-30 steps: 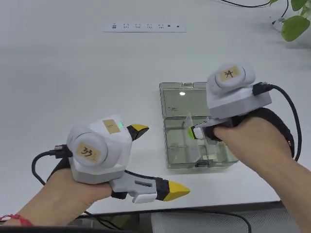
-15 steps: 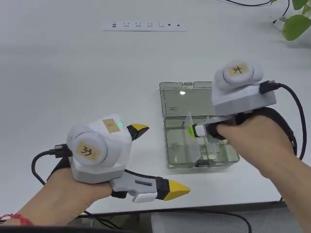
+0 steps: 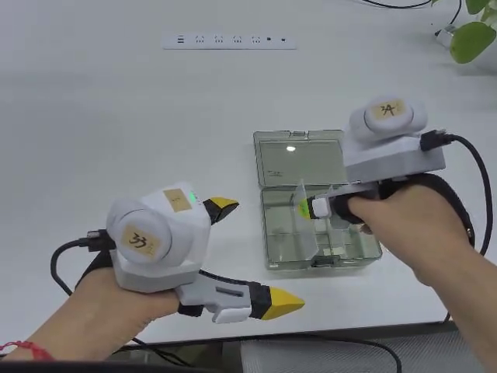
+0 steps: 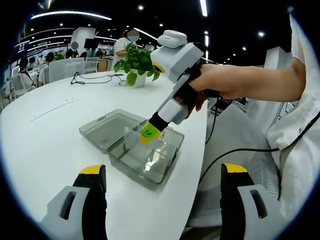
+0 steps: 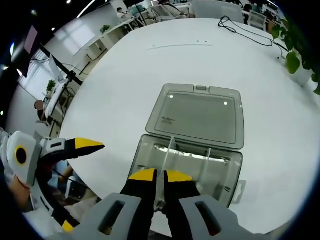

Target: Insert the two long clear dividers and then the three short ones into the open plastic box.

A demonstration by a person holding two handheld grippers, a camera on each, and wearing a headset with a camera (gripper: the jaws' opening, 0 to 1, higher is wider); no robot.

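Right gripper: jaws clamped on one clear plastic divider plate, held upright on edge, with its lower edge apparently down inside the open clear plastic box. The box sits on the white counter at 4 o'clock in the head view. Left gripper is at 7 o'clock, jaws apart, holding nothing.

I'd keep the plate vertical, line both ends up with the wall slots, push straight down, and release only once it's seated.

Count: one box, one divider in the jaws, and what look like two more clear walls inside. That last number isn't firm.
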